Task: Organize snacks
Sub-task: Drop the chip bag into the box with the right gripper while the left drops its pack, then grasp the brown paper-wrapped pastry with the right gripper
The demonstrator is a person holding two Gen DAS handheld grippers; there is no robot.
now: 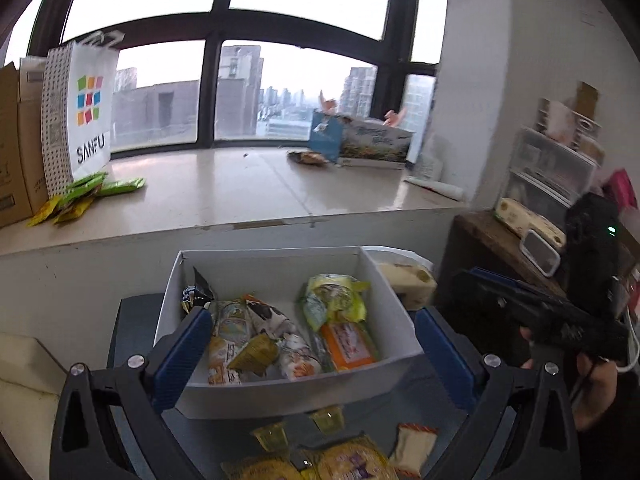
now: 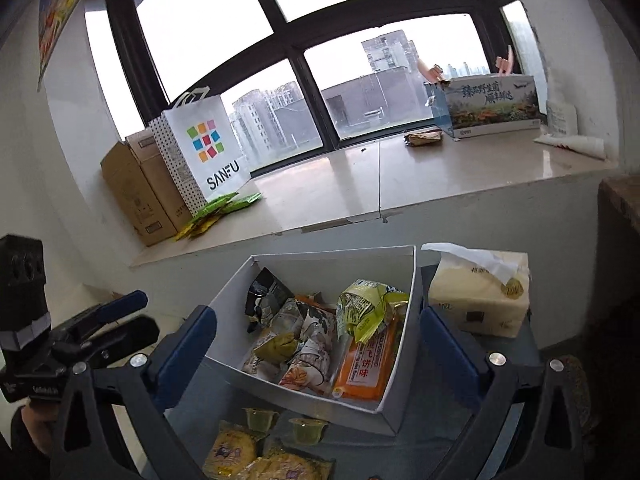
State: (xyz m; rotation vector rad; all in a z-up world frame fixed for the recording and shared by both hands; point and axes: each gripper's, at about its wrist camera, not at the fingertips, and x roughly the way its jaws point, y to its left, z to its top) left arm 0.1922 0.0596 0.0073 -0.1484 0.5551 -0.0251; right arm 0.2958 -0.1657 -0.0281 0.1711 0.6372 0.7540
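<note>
Both hand-held grippers stand wide apart at the fingers and carry nothing. The left hand-held gripper (image 1: pixel 312 344) frames the white box (image 1: pixel 376 276) between its blue pads, and the right hand-held gripper (image 2: pixel 320 344) does the same from the other side; neither pad touches cardboard or wrapper.

The box sits on the dark tabletop (image 1: pixel 132 320) and already holds several packets, among them an orange biscuit pack (image 1: pixel 349 346) lying flat against the near wall and a yellow-green bag (image 1: pixel 334 294) leaning behind it.

What the coming move turns on lies on the near side of the box, below and closer than the fingertips. Two small jelly cups (image 1: pixel 329 419) stand just outside the box's near wall, a small white-and-orange packet (image 1: pixel 412 450) lies beside them to the right in the left wrist view, and flat yellow packs (image 1: pixel 348 462) sit closest to the cameras at the bottom edge. To reach any of these, a hand-held gripper would probably have to draw back and tip down rather than go forward.

The white-and-orange packet's long axis runs roughly toward the box. It does not show in the right wrist view, so which hand is nearer to it cannot be said with confidence; the jelly cups (image 2: pixel 262 419) sit about midway between both hands.
</note>
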